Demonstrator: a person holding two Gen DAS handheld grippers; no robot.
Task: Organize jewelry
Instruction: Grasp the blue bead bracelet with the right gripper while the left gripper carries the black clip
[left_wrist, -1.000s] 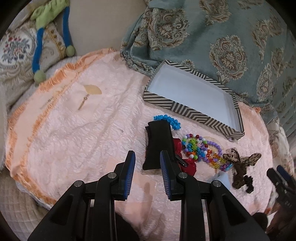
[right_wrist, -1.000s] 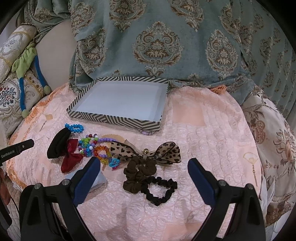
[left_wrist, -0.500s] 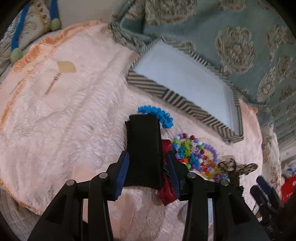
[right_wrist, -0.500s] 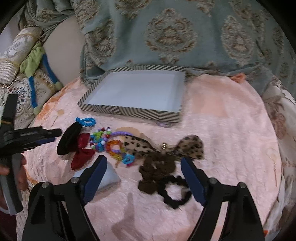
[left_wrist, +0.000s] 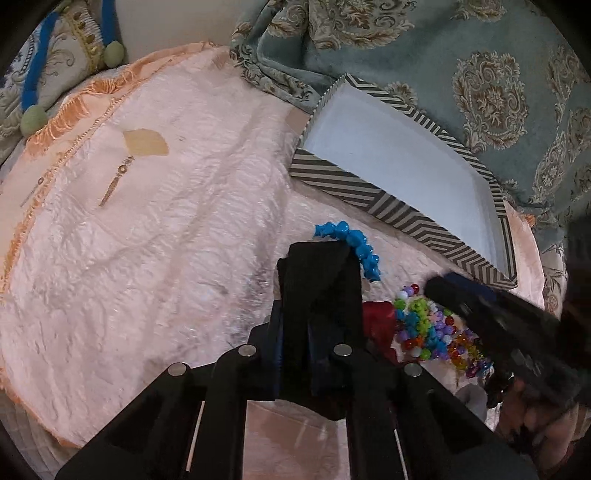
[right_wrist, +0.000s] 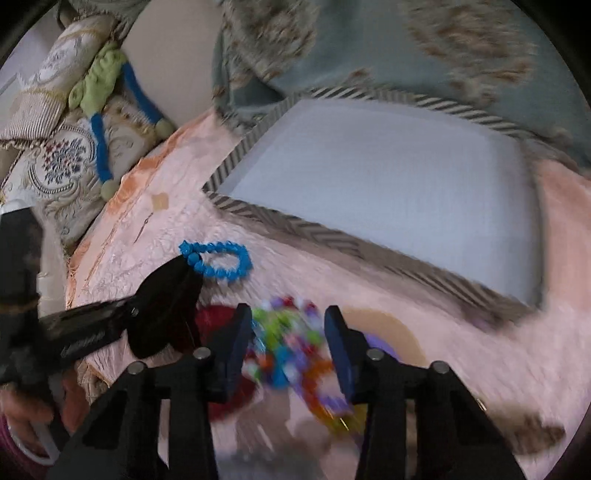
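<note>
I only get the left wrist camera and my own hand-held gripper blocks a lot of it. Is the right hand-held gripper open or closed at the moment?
Observer: Open. In the right wrist view, the right hand-held gripper has its jaws spread on either side of the blurred pile of multicoloured plastic bead bracelets, not closed on them.
Operator: And the thing half hidden behind what I'm holding?
Observer: That is the blue bead bracelet. It is a complete closed loop lying flat on the pink quilted cloth, and one end meets the tip of the black fabric bow.
Operator: Anything beyond the beads?
Observer: A leopard-print fabric bow lies at the lower right edge. It is blurred.
</note>
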